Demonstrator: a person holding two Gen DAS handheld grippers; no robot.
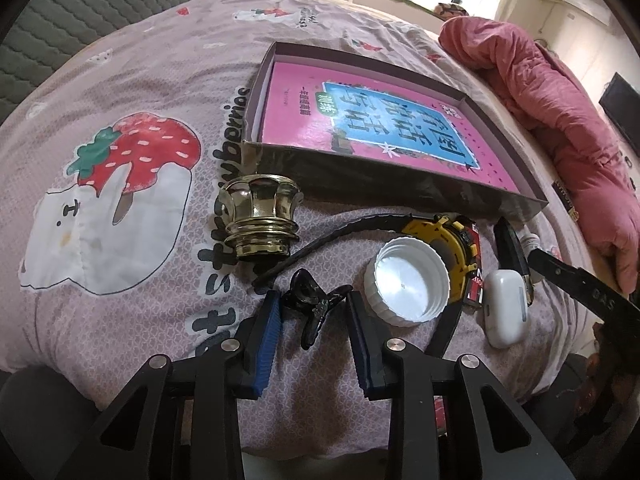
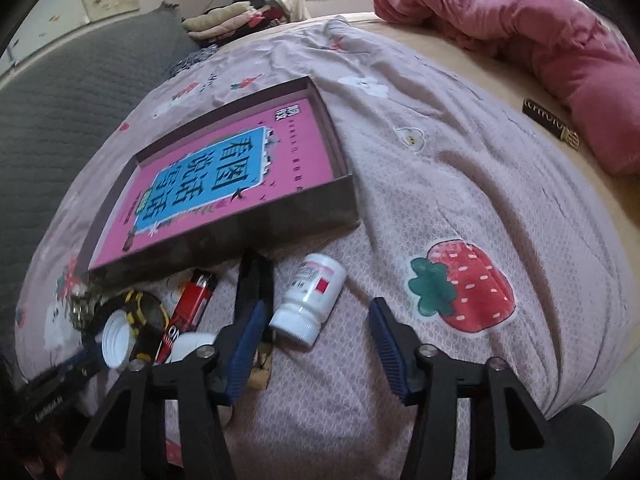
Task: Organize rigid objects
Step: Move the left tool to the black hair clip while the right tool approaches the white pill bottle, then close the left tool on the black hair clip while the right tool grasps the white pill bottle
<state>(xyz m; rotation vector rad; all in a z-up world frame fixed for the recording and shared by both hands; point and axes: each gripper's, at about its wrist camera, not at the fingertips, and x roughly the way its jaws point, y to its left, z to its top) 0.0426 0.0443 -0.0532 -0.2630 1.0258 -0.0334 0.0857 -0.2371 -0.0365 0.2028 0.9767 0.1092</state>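
Note:
A shallow dark box (image 1: pixel 384 184) holding a pink book (image 1: pixel 360 120) lies on the bed; it also shows in the right wrist view (image 2: pixel 280 220). My left gripper (image 1: pixel 314 300) is open, its jaws on either side of a black hair clip (image 1: pixel 312 304). Beside it lie a gold knob (image 1: pixel 260 216), a white cap (image 1: pixel 408 280), a yellow-black watch (image 1: pixel 452 240) and a white earbud case (image 1: pixel 506 308). My right gripper (image 2: pixel 318 312) is open around a white pill bottle (image 2: pixel 310 296) lying on its side. A red lighter (image 2: pixel 192 304) lies to its left.
The bed has a pink strawberry-print sheet (image 2: pixel 460 184). A red quilt (image 2: pixel 520 32) is bunched at the far side. A grey headboard (image 1: pixel 80 20) stands at the left. A black object (image 2: pixel 252 280) lies by the bottle. The other gripper's arm (image 1: pixel 580 292) enters at the right.

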